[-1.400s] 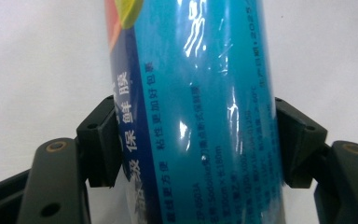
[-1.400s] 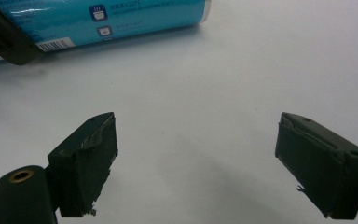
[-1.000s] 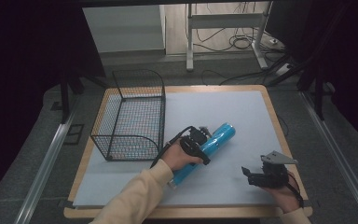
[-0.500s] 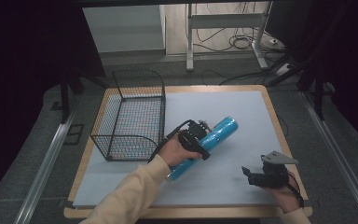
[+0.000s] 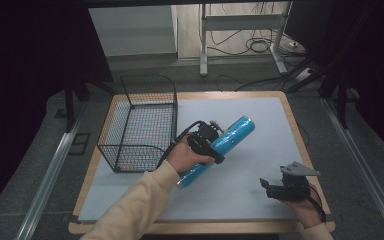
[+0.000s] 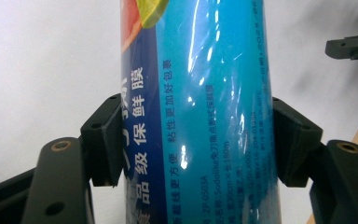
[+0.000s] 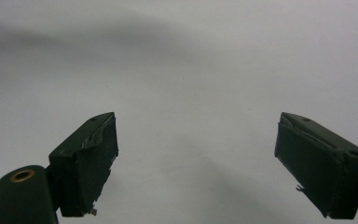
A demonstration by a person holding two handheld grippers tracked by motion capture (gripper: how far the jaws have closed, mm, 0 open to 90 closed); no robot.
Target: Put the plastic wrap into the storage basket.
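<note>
Right tongs (image 5: 269,186) nearest, low over the tabletop (image 5: 260,130), spread wide and empty. Farther in, left tongs (image 5: 215,142) clamped mid-length on blue film roll (image 5: 220,145), beside wire basket (image 5: 142,125). Probably light, stiff, with slick wrapper; central grip balances best.

The blue roll (image 6: 196,112) bears white Chinese print — "保鲜膜" in large characters — and a code reading "ZP-0503A".

High view: fixed above the near edge, facing forward and down over the whole table (image 5: 260,120). Left gripper view: very close on the blue roll (image 6: 200,112), also seen from above (image 5: 220,145). Right gripper view: low, apparently facing bare tabletop.
</note>
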